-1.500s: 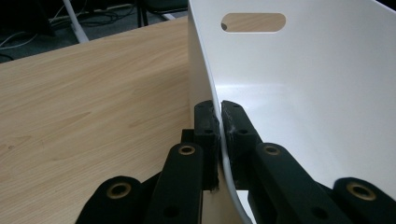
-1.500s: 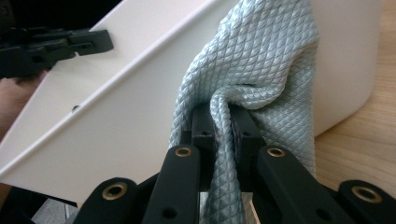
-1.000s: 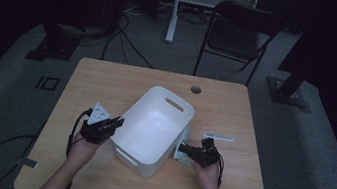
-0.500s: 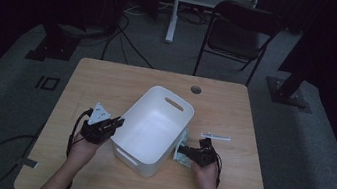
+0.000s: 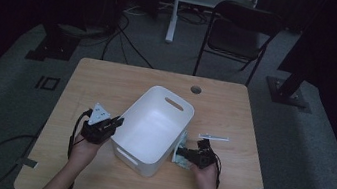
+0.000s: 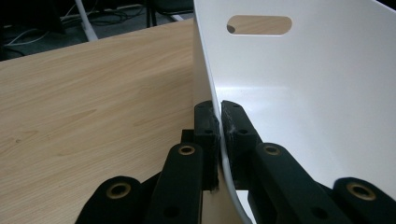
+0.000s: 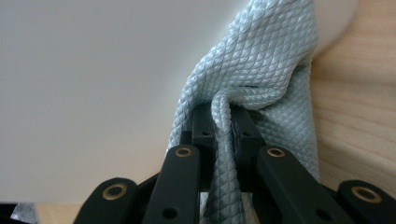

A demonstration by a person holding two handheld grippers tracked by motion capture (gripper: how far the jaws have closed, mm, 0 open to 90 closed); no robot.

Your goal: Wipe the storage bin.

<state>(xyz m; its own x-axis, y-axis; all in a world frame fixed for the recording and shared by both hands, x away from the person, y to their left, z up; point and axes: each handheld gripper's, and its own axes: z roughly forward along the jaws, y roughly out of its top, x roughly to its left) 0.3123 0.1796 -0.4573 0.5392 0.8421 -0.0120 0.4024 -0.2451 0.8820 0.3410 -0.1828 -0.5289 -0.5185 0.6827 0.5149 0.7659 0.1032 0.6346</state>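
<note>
A wooden table (image 5: pixel 108 80) stood in a dim room, seen from above, with a small round hole (image 5: pixel 196 89) near its far edge at about 1 o'clock from the table's middle. A dark folding chair (image 5: pixel 238 36) stood on the floor beyond the table at 12 o'clock.

At the middle of the table sat a white plastic bin (image 5: pixel 154 127), turned at a slant so its corners pointed toward 1 and 7 o'clock. It had a slot handle cut in each short wall, and its inside was bare and white, with nothing lying in it.

The left gripper (image 5: pixel 110 125), held in a hand at 9 o'clock from the bin, had its jaws clamped on the bin's rim. In the left gripper view the thin white wall (image 6: pixel 289 107) ran between the two black jaws, one inside and one outside.

The right gripper (image 5: pixel 186 155), held in a hand at 4 o'clock from the bin, had its jaws pinched tight on a pale blue cloth (image 7: pixel 266 79) with a diamond weave. The cloth lay against the bin's outer wall and touched the table.

A small white strip (image 5: pixel 214 137) lay on the table just past the right gripper, at 3 o'clock from the bin.
</note>
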